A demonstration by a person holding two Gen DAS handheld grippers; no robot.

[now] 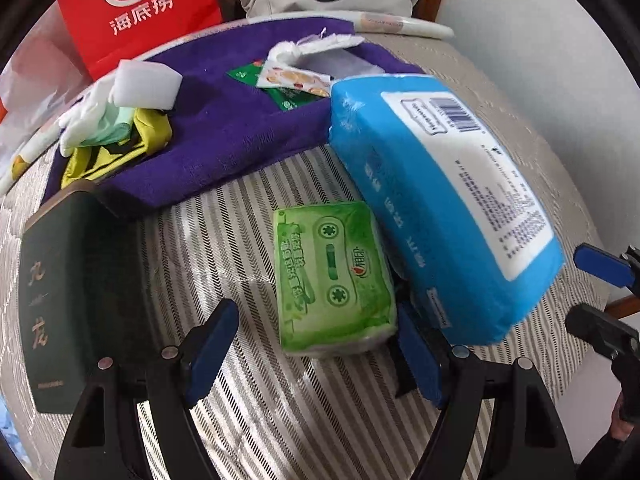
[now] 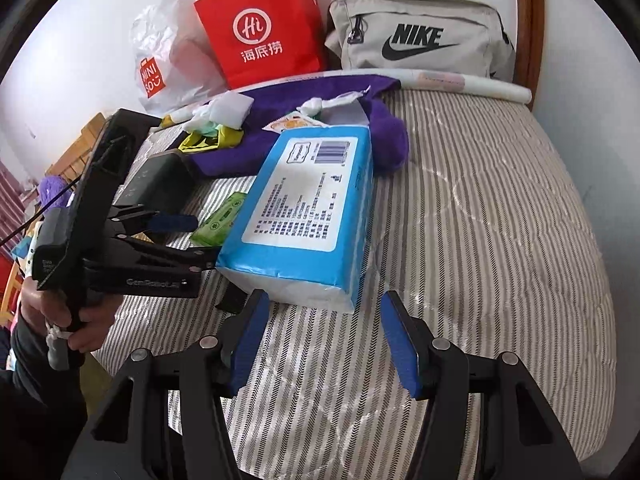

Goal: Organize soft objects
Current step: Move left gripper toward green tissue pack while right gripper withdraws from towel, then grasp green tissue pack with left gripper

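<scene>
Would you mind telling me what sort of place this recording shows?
Probably a bedroom: a striped quilted mattress against a curved wooden headboard, with shopping bags and a pouch along the wall.

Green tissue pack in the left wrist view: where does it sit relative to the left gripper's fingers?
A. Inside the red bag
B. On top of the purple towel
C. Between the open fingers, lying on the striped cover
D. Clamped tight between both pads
C: the green tissue pack lies on the striped cover between the spread fingers of the left gripper, beside the blue tissue pack.
</scene>
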